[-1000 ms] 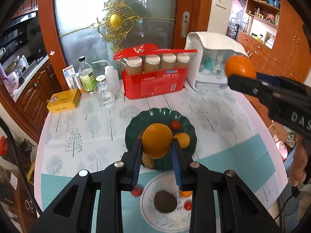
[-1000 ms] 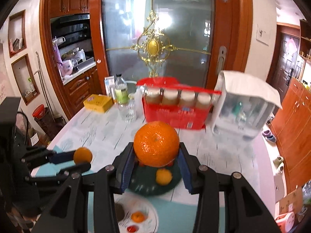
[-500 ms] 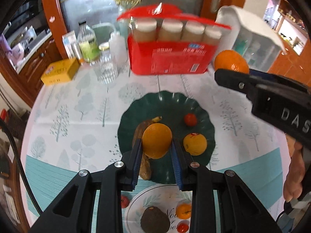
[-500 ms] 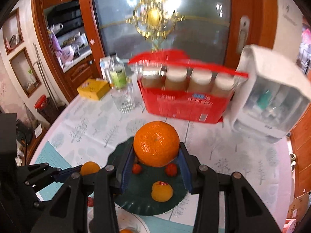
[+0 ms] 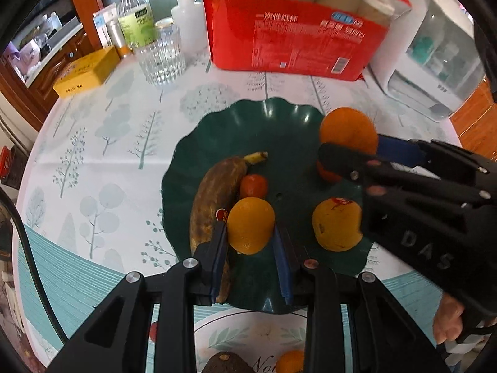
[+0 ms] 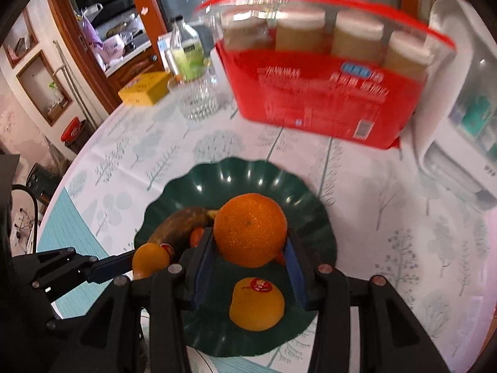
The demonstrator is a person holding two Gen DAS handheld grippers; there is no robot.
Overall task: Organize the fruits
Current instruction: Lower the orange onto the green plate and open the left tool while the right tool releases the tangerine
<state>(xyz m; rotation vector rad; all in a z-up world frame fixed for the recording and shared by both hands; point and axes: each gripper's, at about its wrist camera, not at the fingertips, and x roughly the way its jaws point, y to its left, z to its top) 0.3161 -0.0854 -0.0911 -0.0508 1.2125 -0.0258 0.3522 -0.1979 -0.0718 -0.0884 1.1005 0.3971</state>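
Both fruits hang directly above the green plate (image 5: 217,130): the right gripper (image 6: 250,253), clamped on the big orange (image 6: 250,228), over its far right part, the left gripper (image 5: 250,242), gripping a small orange (image 5: 251,225), over its near edge beside the banana (image 5: 217,192).

Dark green scalloped plate (image 5: 217,133); browned banana (image 5: 214,192) with yellow stem; red tomato (image 5: 253,185); orange mandarins, one in each black, blue-padded claw (left (image 5: 250,242), right (image 6: 248,267)). Bench (image 5: 93,143): white cloth printed with pale grey-green trees, teal-striped band at 8 o'clock.
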